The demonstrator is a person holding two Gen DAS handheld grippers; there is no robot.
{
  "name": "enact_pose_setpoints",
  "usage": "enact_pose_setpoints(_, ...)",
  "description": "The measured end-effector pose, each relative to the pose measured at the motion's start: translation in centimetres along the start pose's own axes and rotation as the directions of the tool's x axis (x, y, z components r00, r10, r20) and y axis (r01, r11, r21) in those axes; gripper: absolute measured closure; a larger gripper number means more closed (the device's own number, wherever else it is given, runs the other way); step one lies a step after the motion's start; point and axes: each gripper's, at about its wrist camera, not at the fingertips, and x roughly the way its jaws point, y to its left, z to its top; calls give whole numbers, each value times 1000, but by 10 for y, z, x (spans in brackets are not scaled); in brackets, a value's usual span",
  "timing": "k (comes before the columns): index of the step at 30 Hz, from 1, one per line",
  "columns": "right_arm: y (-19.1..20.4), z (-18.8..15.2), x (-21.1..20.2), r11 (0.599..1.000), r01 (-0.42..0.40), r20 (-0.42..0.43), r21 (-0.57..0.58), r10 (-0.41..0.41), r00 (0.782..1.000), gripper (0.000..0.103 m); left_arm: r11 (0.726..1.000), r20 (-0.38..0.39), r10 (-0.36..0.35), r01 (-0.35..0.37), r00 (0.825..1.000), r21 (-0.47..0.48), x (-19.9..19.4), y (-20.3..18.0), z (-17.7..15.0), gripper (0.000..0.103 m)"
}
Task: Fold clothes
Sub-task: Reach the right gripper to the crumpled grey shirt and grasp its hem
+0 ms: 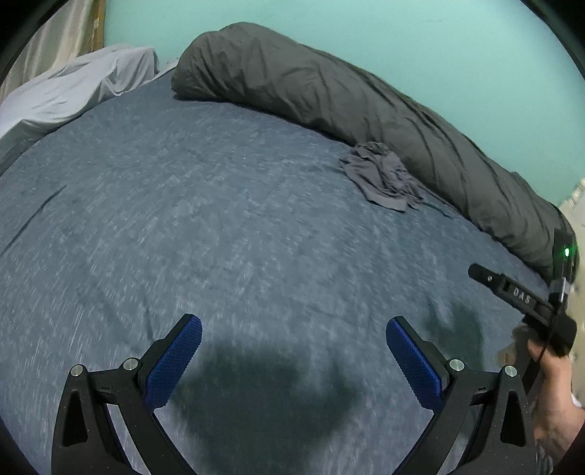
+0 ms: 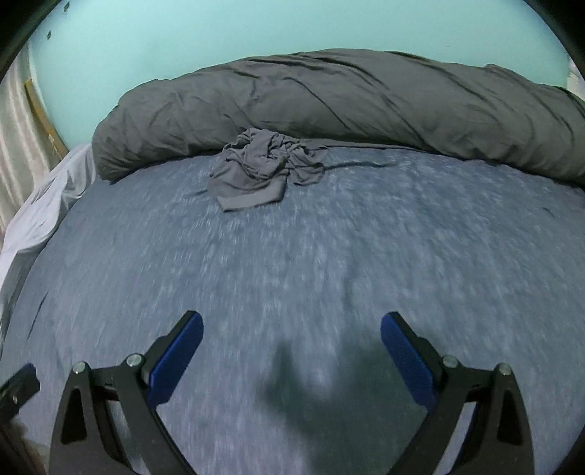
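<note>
A crumpled grey garment (image 1: 384, 175) lies on the blue bed sheet (image 1: 204, 219) against a rolled dark grey duvet (image 1: 329, 95). The right wrist view has the same garment (image 2: 263, 168) ahead at the far side of the sheet (image 2: 329, 255). My left gripper (image 1: 292, 347) is open above the sheet, well short of the garment, nothing between its blue pads (image 1: 175, 361). My right gripper (image 2: 290, 343) is open too, hovering over bare sheet with the garment far ahead. The right tool (image 1: 519, 296) shows at the left view's right edge, held by a hand (image 1: 555, 402).
The dark duvet (image 2: 347, 106) runs along the far edge of the bed under a teal wall (image 2: 256, 29). A pale grey sheet or pillow (image 1: 73, 87) lies at the far left. A curtain (image 2: 14, 139) hangs on the left. Both grippers cast shadows on the sheet.
</note>
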Motion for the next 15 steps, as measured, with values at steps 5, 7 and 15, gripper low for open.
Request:
enact_pose_setpoints(5,4,37,46,1000,-6,-22,14,7,1000,9,1000,-15,-3,2,1000,-23,26,10,24,0)
enact_pose_setpoints(7,6,50,64,1000,2,-39,12,-2,999,10,999,-18,-5,5,1000,-37,34,16,31,0)
enact_pose_setpoints(15,15,92,131,999,26,-76,19,-24,997,23,998,-35,-20,18,999,-59,49,46,29,0)
